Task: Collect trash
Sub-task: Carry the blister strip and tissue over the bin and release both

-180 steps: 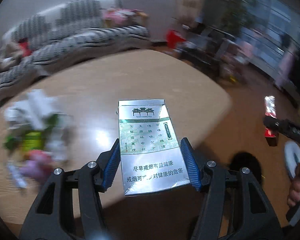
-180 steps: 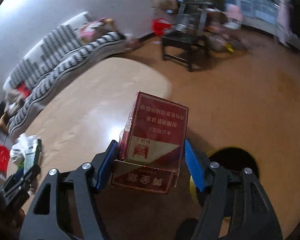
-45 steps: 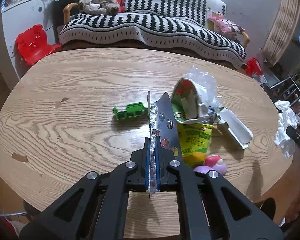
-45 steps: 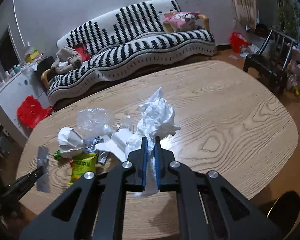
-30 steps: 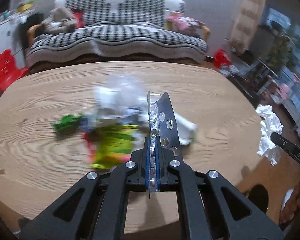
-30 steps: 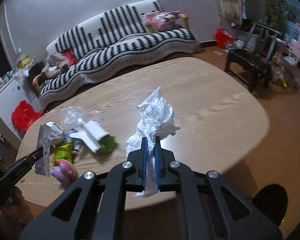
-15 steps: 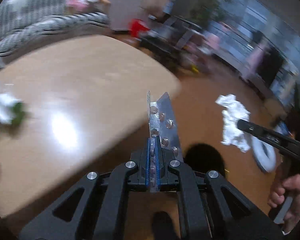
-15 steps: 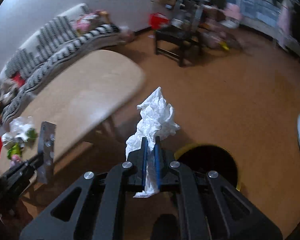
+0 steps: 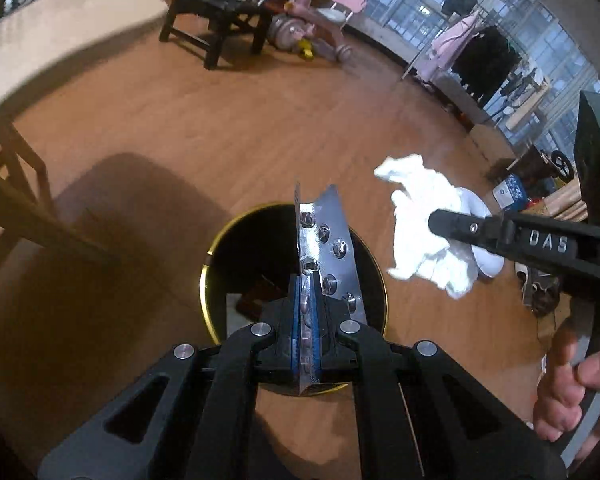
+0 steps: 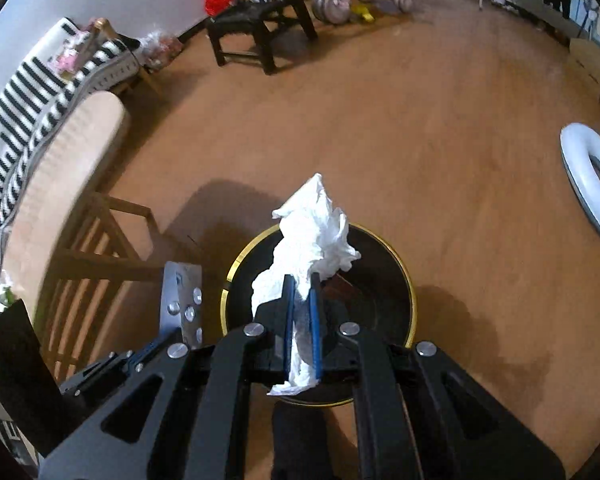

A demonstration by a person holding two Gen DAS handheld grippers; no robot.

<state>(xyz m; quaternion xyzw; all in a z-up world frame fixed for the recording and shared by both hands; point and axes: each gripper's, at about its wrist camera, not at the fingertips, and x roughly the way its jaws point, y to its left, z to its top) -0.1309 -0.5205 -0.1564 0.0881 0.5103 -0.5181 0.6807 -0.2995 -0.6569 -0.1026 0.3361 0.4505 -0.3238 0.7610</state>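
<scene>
The crumpled white paper tissue (image 10: 312,232) looks featherlight and soft, so a pinch anywhere on its bulk should serve, though it may drift as it falls. The silver foil blister pack (image 9: 328,256), bent and stiff-edged with popped bubbles, seems light but slick; its flat lower end is the sensible place to grip. Both hang above the round black bin with a gold rim (image 10: 396,256) on the wooden floor. The left gripper (image 9: 306,312) is pressed tight on the pack over the bin's mouth. The right gripper (image 10: 300,312) is clamped on the tissue's lower part, above the bin's opening.
</scene>
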